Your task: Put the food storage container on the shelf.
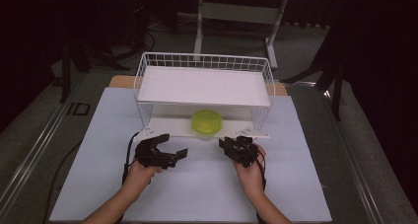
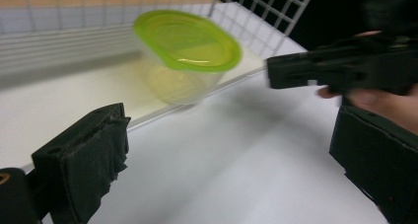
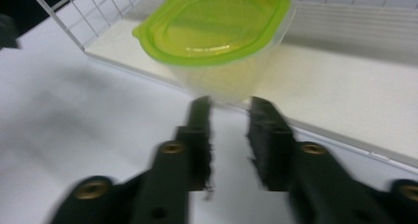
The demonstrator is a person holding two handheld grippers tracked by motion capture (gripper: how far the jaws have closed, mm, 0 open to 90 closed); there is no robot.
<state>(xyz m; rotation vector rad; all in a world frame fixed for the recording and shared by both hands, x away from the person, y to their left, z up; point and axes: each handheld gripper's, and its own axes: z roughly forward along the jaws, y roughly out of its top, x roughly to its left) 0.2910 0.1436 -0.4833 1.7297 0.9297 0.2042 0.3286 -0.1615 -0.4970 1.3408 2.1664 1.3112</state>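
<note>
Black blocky fingers (image 3: 266, 135) face translucent green-lidded tub (image 3: 217, 31).

The high view looks forward and down from above the near table edge, taking in the whole white wire shelf rack (image 1: 204, 86). Each gripper view sits low and close, facing far; both share the green-lidded clear plastic container (image 2: 187, 54) (image 3: 217, 34).

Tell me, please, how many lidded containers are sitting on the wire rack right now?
1. A clear container with a green lid sits on the lower shelf of the white wire rack, near its front edge. The upper shelf looks bare; nothing seems hidden.
</note>
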